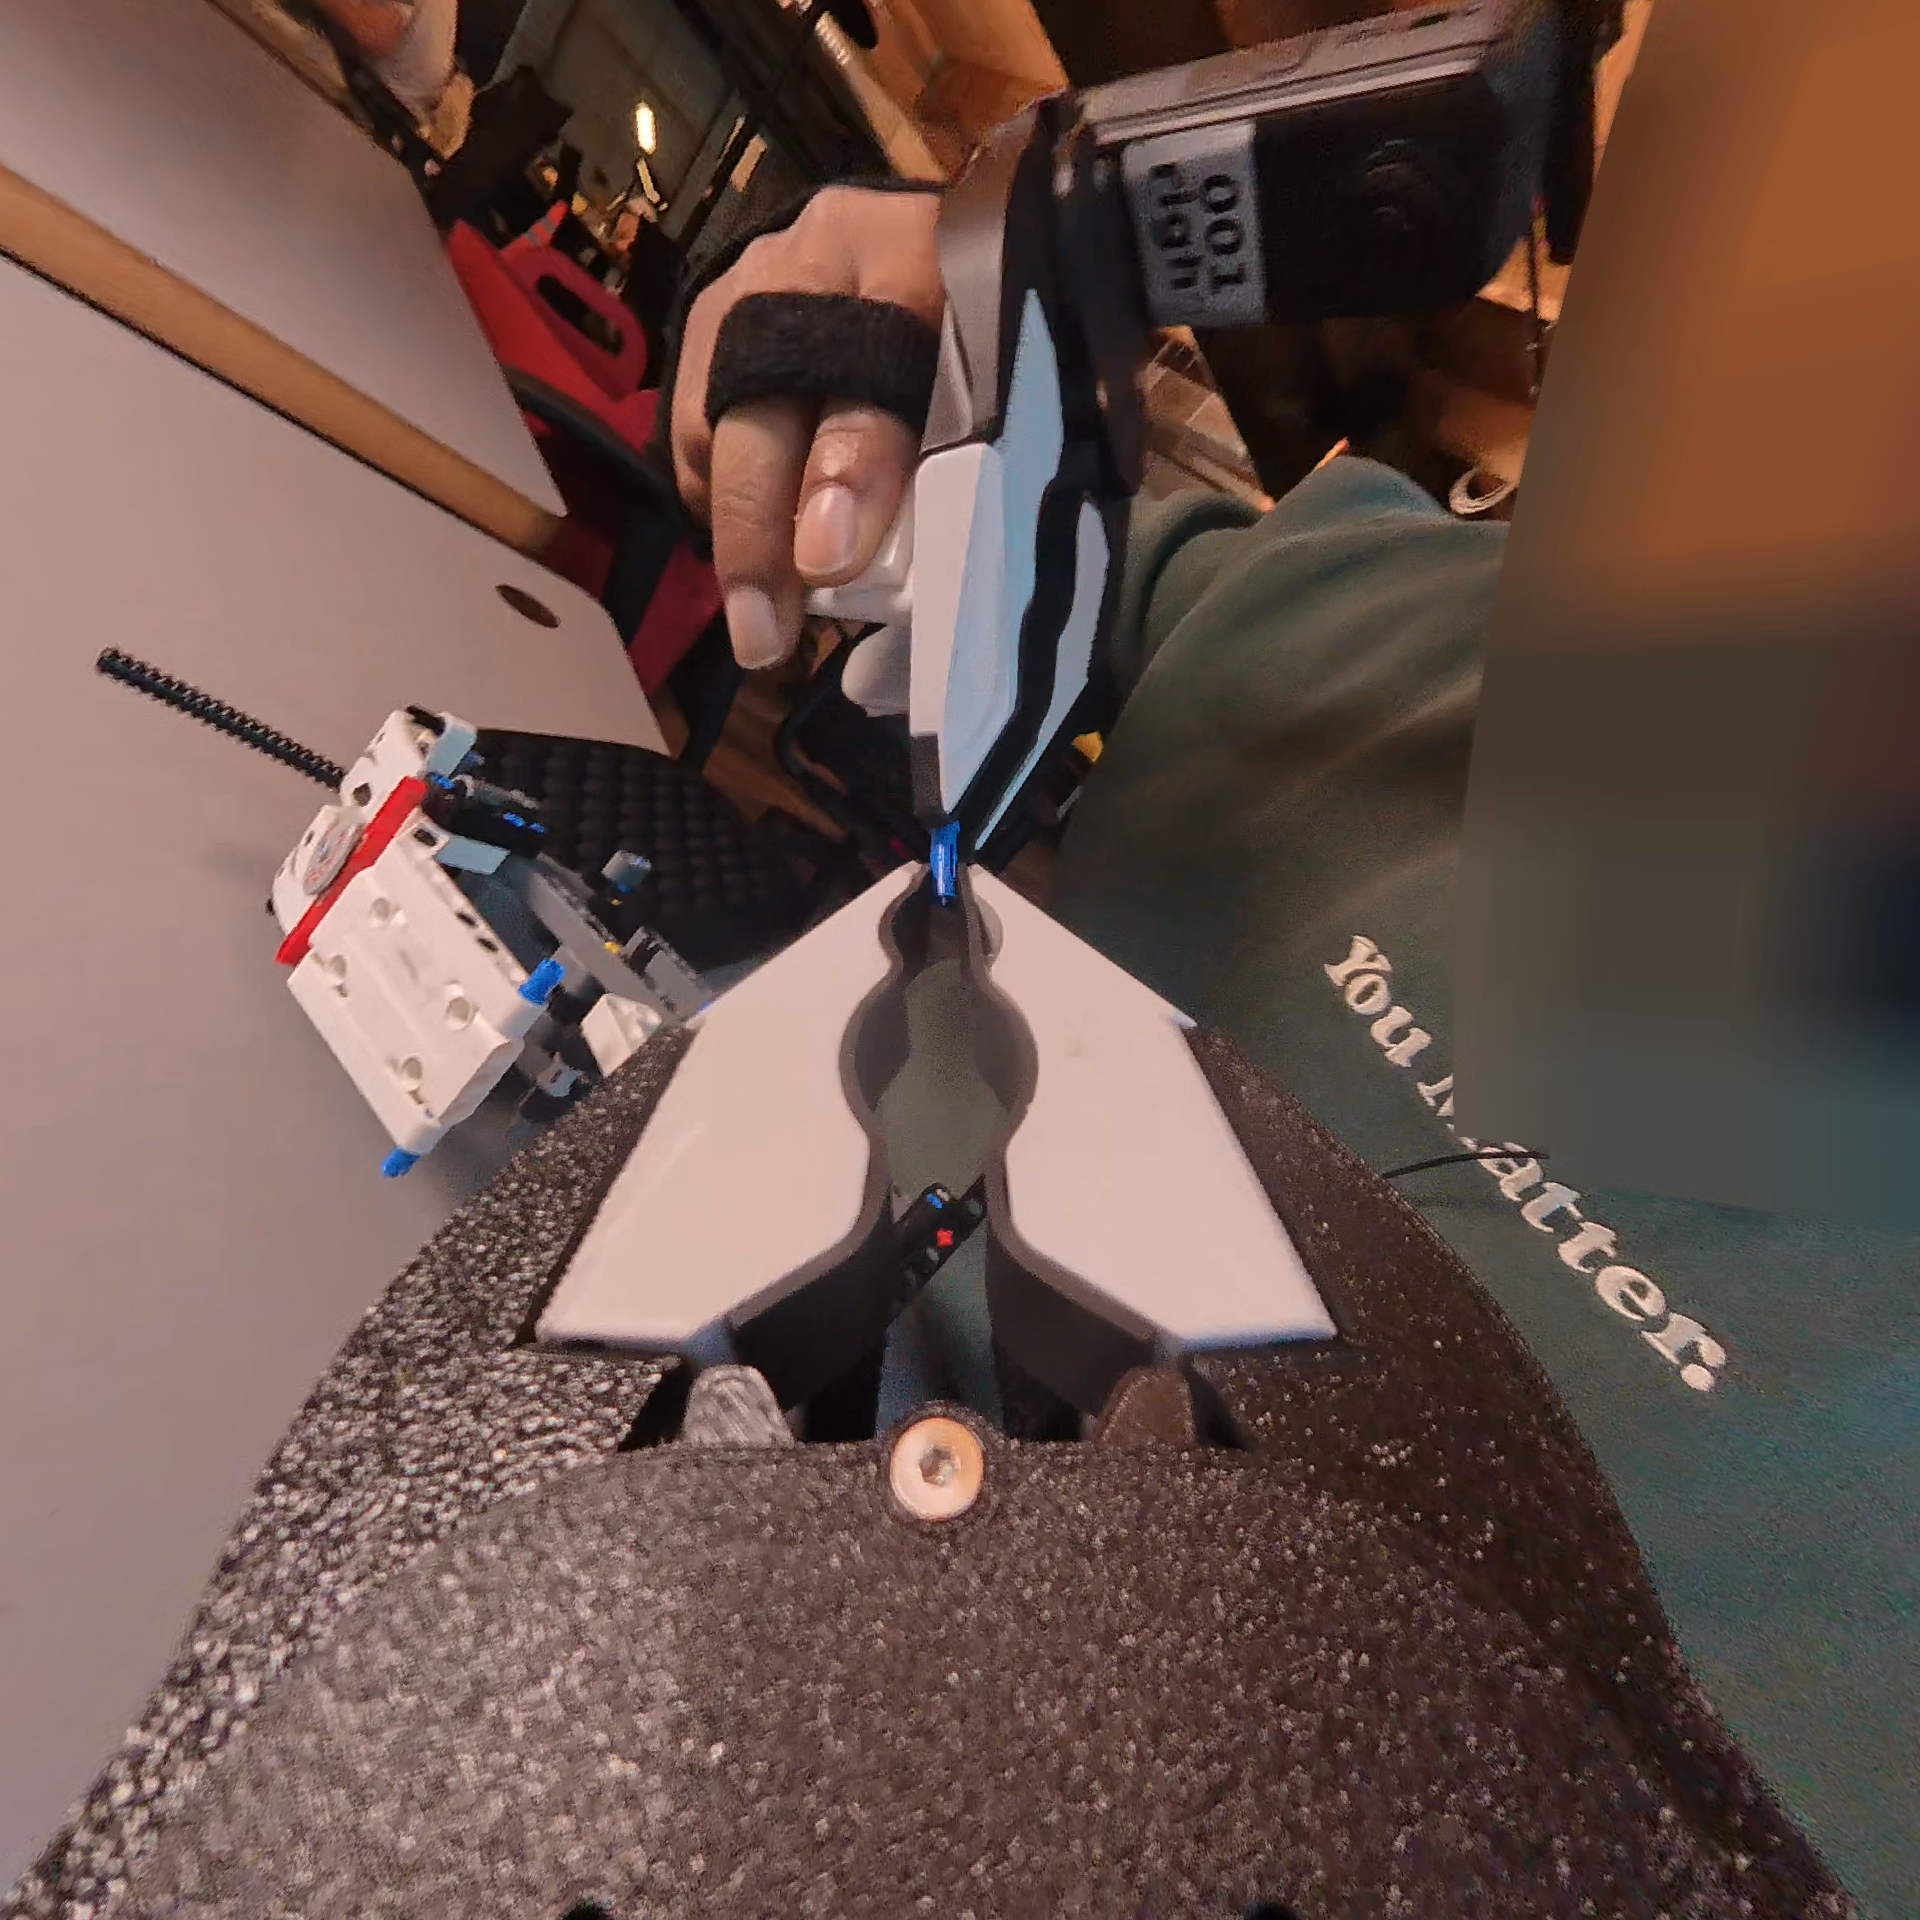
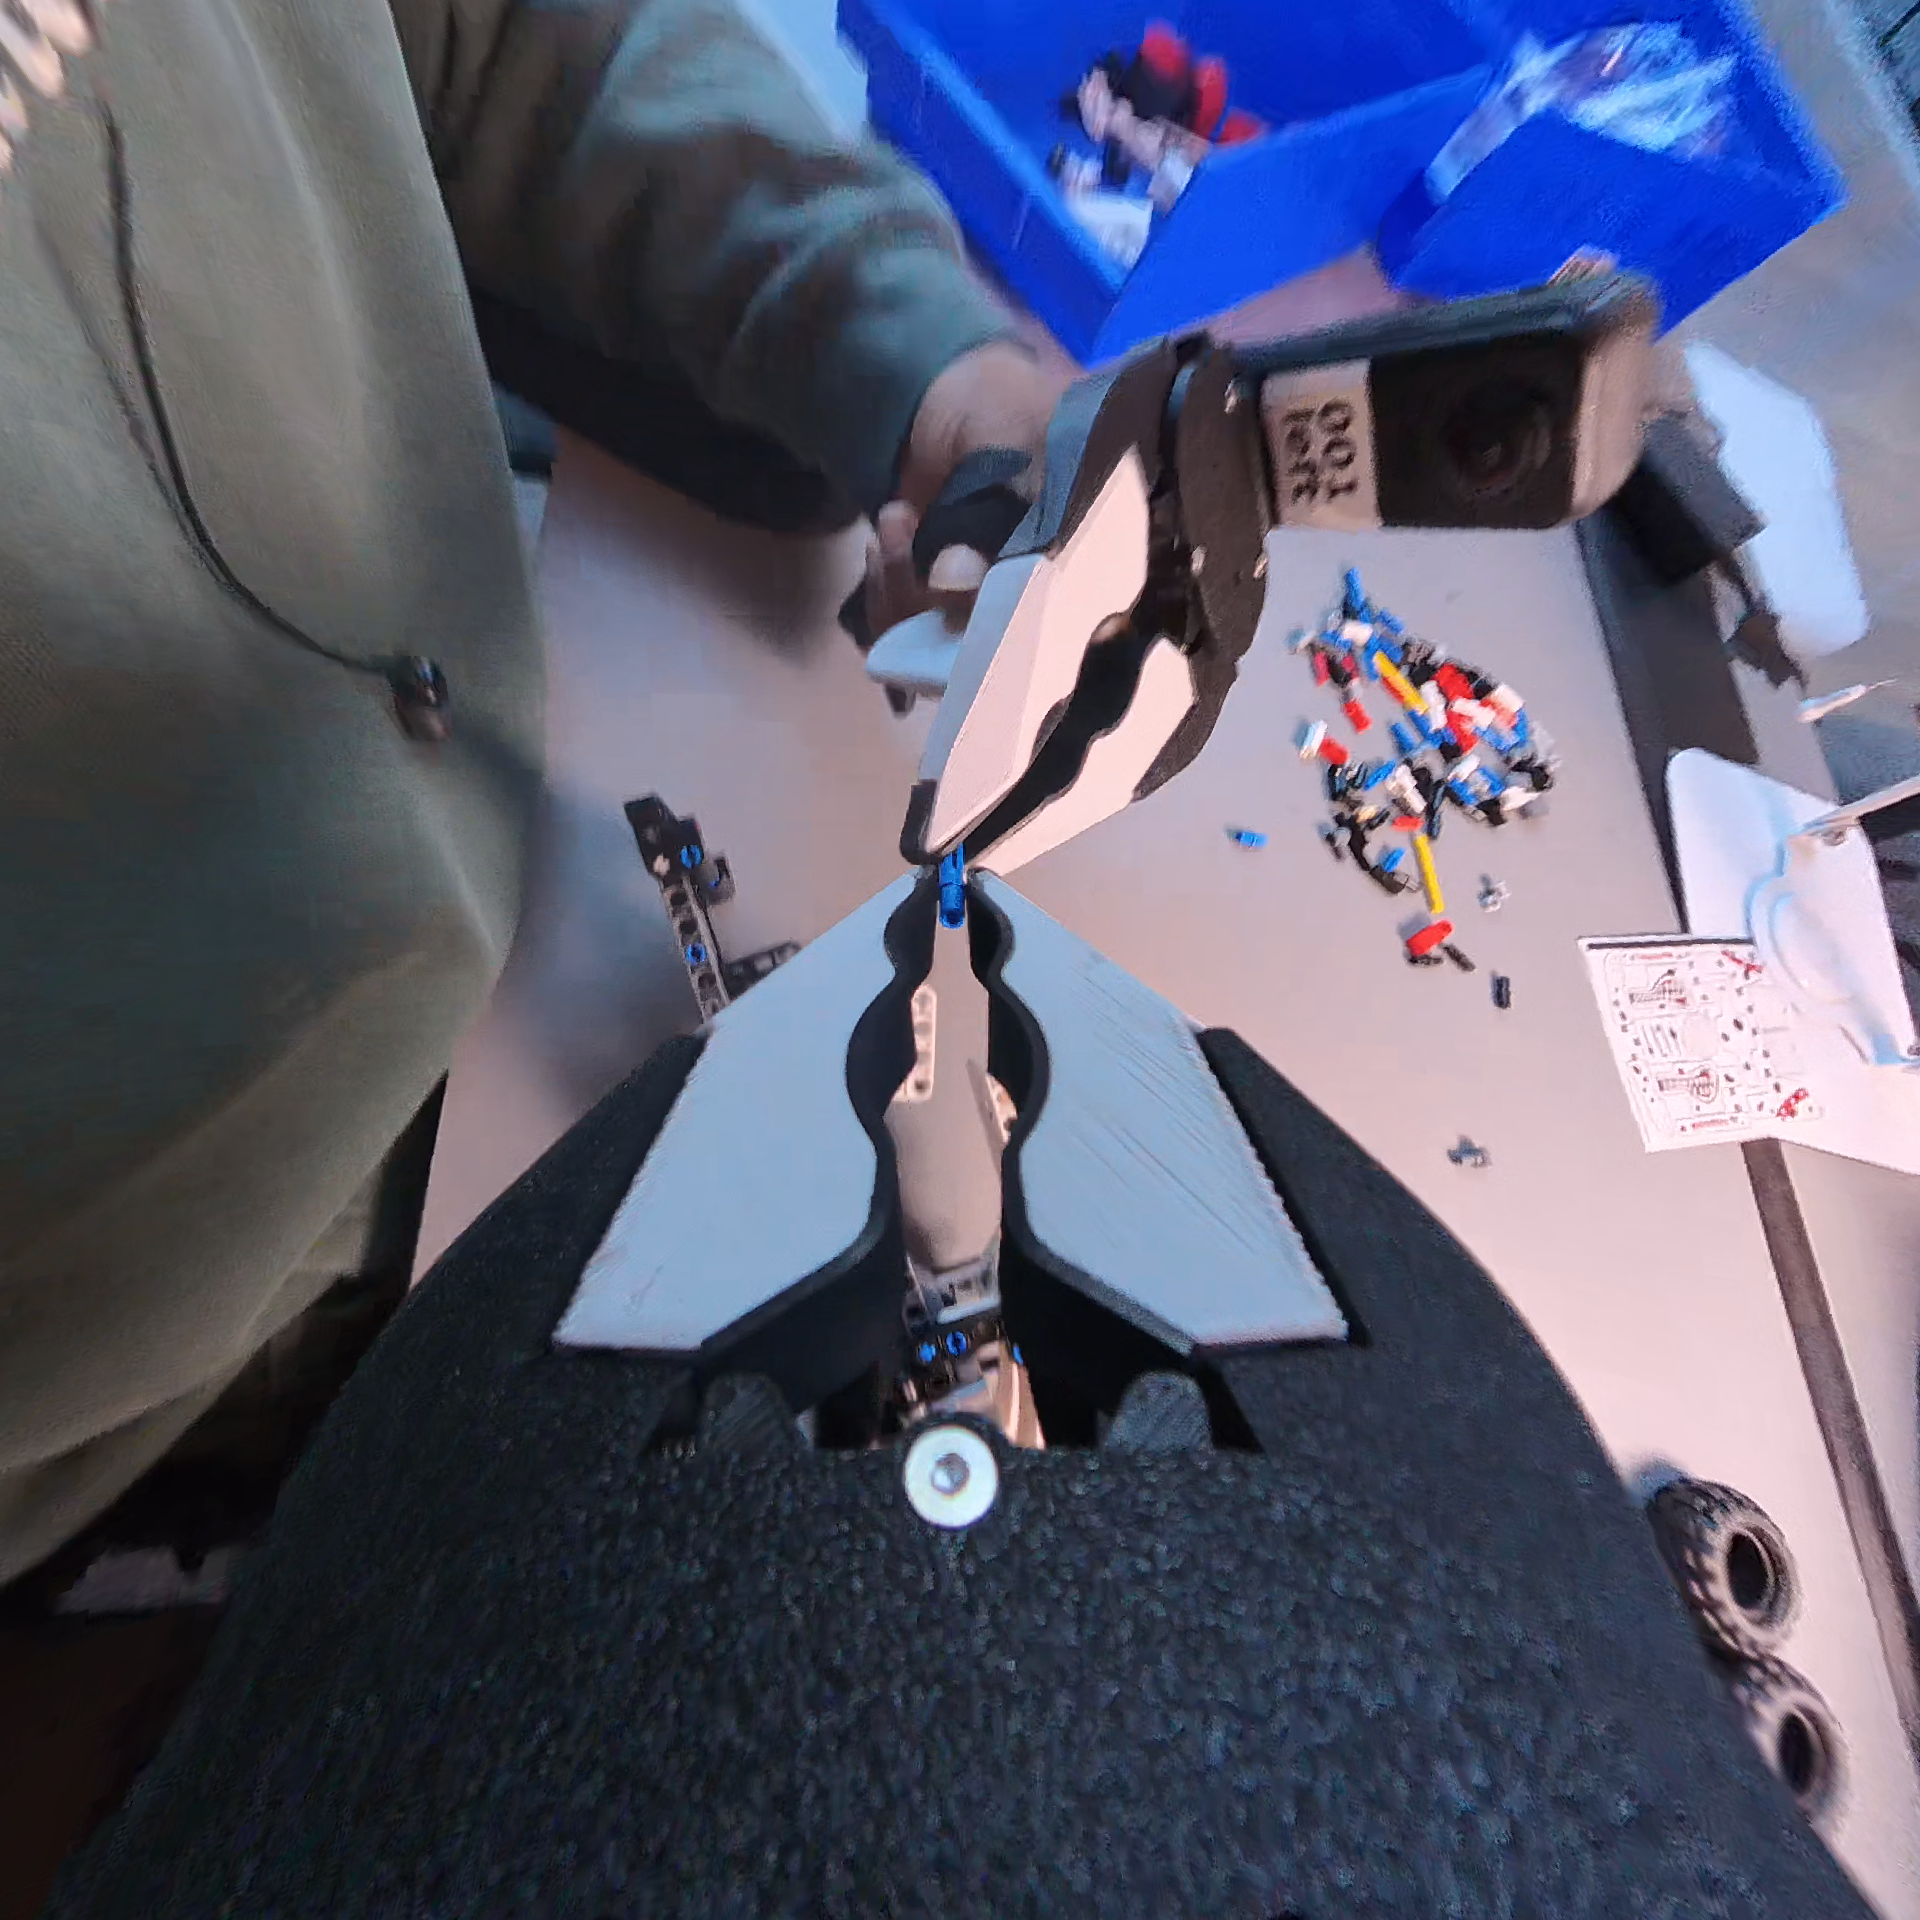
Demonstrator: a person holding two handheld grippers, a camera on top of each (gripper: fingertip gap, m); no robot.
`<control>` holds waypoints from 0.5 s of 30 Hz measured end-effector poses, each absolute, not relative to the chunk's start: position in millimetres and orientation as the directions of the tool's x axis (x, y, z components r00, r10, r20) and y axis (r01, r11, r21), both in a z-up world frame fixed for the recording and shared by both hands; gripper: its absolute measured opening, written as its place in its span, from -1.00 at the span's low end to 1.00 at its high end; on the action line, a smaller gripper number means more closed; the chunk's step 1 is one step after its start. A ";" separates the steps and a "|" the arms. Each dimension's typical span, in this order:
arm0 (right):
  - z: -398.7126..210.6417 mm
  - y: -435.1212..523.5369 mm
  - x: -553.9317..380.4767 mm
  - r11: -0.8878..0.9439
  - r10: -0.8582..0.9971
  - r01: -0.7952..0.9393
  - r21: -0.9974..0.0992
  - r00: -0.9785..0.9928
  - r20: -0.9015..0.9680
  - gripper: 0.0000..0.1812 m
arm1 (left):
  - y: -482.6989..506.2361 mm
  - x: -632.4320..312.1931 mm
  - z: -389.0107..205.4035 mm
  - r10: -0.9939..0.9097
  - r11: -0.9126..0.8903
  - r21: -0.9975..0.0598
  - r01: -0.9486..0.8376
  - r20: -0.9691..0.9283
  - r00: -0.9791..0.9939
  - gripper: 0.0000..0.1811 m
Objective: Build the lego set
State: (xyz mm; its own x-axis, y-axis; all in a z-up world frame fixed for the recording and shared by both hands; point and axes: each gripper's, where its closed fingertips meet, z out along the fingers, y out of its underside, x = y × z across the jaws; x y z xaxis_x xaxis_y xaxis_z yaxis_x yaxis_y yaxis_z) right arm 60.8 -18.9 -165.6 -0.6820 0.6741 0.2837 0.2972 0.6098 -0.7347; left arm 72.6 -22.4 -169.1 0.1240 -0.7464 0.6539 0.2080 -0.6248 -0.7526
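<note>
Blue pin (image 1: 943,860) between both claws' tips

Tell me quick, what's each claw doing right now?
Left gripper: closed on one end of the blue peg.
Right gripper: closed on the other end of that peg.

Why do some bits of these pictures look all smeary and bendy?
In the right wrist view, the blue bin and the loose lego pieces are smeared by motion blur, while the blue pin at the right gripper stays fairly sharp. In the left wrist view, the wide lens bends the table edge, and a big blurred patch was laid over the upper right.
</note>
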 end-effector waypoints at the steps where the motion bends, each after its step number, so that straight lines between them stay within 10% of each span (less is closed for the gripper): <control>1: -160.1 -21.3 61.1 0.576 0.689 0.275 -0.769 -0.670 0.277 -0.94 | -24.8 72.4 -163.7 -0.758 -0.616 -0.754 0.228 0.646 0.088 -0.96; 15: -153.7 -24.1 64.5 0.488 0.736 0.239 -0.840 -0.629 0.249 -0.95 | -29.2 76.9 -153.2 -0.787 -0.590 -0.754 0.289 0.616 0.001 -0.93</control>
State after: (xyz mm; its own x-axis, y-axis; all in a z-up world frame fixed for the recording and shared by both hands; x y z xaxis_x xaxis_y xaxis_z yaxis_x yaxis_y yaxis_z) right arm 64.5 -24.1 -153.7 -0.6291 0.7364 0.2488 0.2388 0.4877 -0.8398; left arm 76.9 -29.2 -153.2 0.0008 -0.7875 0.6163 0.2891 -0.5898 -0.7540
